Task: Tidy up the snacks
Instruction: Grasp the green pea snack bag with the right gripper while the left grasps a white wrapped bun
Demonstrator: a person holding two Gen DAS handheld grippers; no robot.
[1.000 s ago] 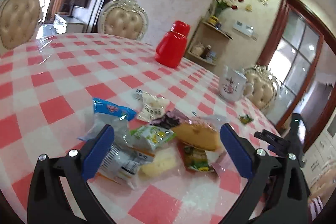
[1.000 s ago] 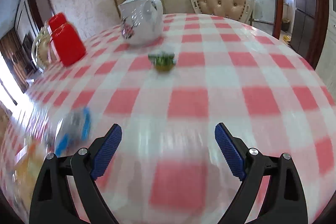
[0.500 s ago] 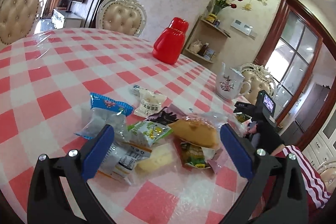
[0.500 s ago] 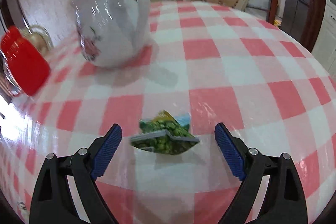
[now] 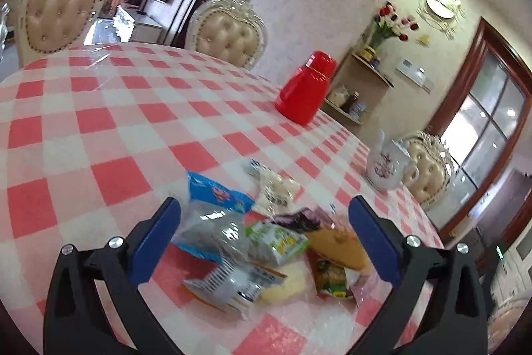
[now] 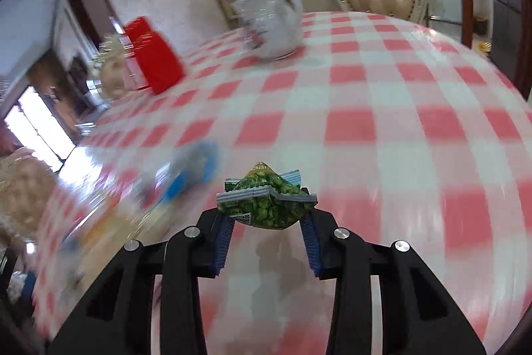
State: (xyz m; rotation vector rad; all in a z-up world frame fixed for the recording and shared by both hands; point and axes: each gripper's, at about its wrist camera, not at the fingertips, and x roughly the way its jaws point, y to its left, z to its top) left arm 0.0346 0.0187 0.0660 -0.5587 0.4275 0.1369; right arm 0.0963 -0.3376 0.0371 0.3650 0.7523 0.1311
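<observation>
In the left wrist view a pile of snack packets [image 5: 262, 242] lies on the red-checked table [image 5: 109, 125]: a blue-and-clear bag [image 5: 212, 205], a green packet [image 5: 279, 240], a cake slice [image 5: 335, 247] and others. My left gripper [image 5: 264, 242] is open, its blue pads either side of the pile. In the right wrist view my right gripper [image 6: 266, 222] is shut on a small green pea packet [image 6: 264, 205] and holds it above the table. The pile shows blurred to its left [image 6: 186, 175].
A red jug [image 5: 307, 88] and a white floral teapot [image 5: 387, 165] stand further back on the table; both show in the right wrist view, jug [image 6: 154, 55] and teapot [image 6: 271, 22]. Padded chairs [image 5: 60, 12] ring the table.
My right gripper closed on the green pea packet near the teapot, lifted it and swung back left towards the pile. My left gripper stayed open over the pile, shifting slightly.
</observation>
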